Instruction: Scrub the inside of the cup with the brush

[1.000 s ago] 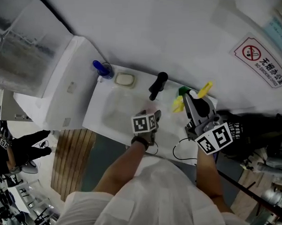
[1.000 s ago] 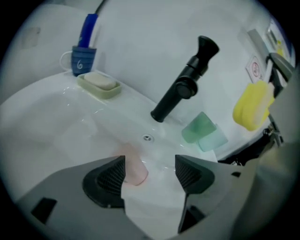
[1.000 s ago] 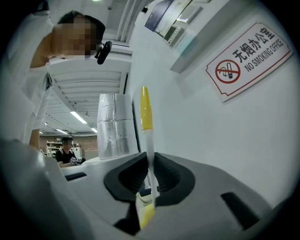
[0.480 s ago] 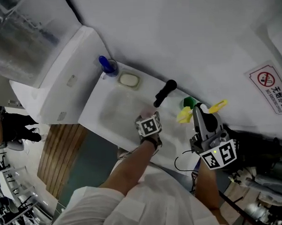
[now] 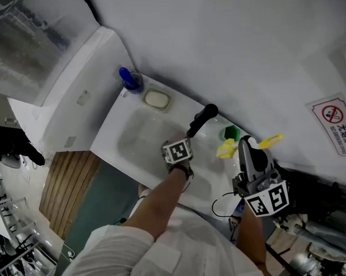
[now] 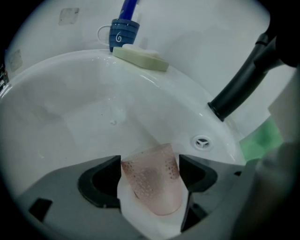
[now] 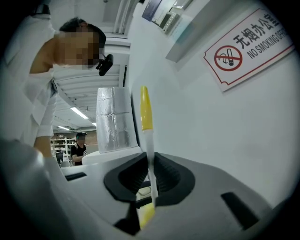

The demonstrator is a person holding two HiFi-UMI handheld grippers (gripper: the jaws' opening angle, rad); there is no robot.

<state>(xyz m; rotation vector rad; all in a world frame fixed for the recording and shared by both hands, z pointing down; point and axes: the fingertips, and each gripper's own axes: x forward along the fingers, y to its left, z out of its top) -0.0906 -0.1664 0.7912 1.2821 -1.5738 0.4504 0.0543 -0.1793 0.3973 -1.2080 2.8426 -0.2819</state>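
While the pink cup (image 6: 152, 180) sits low centre in the left gripper view, inside the white sink (image 6: 70, 126), the left gripper (image 6: 150, 161) has just been opening its jaws, which stand apart either side of it. At the head view's right, the right gripper (image 7: 150, 173) clamps the yellow brush (image 7: 146, 117).

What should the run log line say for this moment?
left hand-held gripper: jaws just opening, cup between, not gripped | right hand-held gripper: shut on brush | scrub not started
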